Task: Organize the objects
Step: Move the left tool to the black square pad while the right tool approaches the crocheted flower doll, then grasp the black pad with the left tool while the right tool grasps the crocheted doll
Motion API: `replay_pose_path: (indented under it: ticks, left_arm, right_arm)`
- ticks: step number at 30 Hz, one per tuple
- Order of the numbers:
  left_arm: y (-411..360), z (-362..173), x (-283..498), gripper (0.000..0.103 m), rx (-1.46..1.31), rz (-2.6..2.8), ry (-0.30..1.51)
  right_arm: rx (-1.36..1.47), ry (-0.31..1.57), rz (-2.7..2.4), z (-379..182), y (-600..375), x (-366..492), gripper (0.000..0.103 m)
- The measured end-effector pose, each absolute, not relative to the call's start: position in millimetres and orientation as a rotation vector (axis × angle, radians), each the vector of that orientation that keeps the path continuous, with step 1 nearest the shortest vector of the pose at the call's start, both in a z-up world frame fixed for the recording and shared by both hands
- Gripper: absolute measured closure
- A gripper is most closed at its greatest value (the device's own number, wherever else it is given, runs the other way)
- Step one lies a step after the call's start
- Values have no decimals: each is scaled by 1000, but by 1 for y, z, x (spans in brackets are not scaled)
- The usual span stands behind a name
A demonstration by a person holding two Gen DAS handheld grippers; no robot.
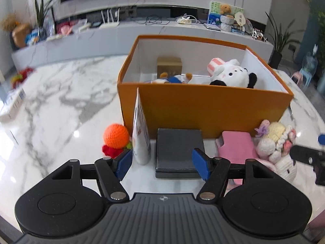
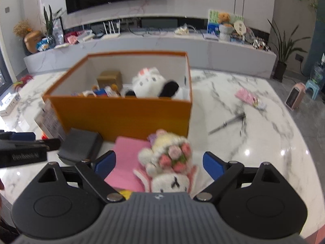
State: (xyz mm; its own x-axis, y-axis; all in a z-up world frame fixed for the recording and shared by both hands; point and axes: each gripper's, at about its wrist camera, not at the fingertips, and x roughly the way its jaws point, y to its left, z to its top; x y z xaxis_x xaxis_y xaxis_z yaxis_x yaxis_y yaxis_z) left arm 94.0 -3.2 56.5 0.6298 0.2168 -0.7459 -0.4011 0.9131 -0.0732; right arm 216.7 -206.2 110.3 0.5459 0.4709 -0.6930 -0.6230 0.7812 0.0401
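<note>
Along the table's point(image 1: 50, 105) near edge, 4 things crowd the orange box's point(image 1: 203, 109) front wall: crochet ball point(image 1: 115, 135), upright packet point(image 1: 141, 140), dark case point(image 1: 178, 148), pink pouch point(image 1: 236, 146). Left side lies open.

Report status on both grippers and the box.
Left gripper open over dark case. Right gripper open around crochet bunny. Orange box part-filled; nothing blocking.
</note>
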Motion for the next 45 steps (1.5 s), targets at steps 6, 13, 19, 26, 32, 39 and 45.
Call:
replay_pose_path:
  ticks: [6,13,19,26,32,39,45]
  left_arm:
    - [8,41,102,26,-329,313,836]
    - [-4,22,135,26,-276,334,898]
    - [-8,14,143,17,-300,341,889]
    - [-32,7,152,13,-119,371,909]
    - [-22,-6,150,11,-245,380,941]
    - [-19,-5,147,13,-255,386,948]
    - [-23,-4,146,13,-227,383,959]
  right_arm:
    - [-123,777,684,113,-216,228,9]
    - [-92,800,692,107,-226,235,9]
    - [-82,812,680,101,-233,242,9]
    - [-71,823,678,95,-232,247,8]
    - [-106,824,671,86,-226,248,8]
    - [-113,818,662,72,-217,257,8]
    - [-104,862,627,56,-212,270,8]
